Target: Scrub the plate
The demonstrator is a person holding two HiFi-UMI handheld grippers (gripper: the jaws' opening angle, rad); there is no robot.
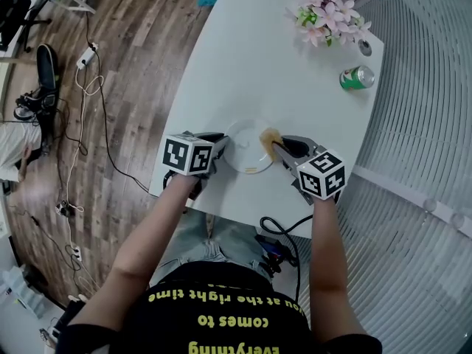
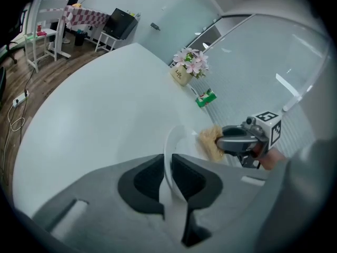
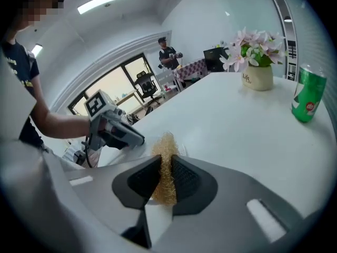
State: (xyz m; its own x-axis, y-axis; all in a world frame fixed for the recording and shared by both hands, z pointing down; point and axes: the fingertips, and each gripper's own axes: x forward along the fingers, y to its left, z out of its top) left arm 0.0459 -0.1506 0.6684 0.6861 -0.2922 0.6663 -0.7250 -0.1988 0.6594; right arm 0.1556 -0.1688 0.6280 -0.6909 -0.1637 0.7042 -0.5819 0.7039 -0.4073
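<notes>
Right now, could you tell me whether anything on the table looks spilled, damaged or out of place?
Nothing is spilled or toppled: the can and flowers stand upright. Only a brownish smear on the plate, along its near rim, stands out.

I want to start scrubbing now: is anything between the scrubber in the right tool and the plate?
Nothing visible does. The right tool, shut on the golden scrubber, has it at the right rim of the plate. The left tool clamps the opposite rim, clear of that side. The green can and the flowers stand far off.
</notes>
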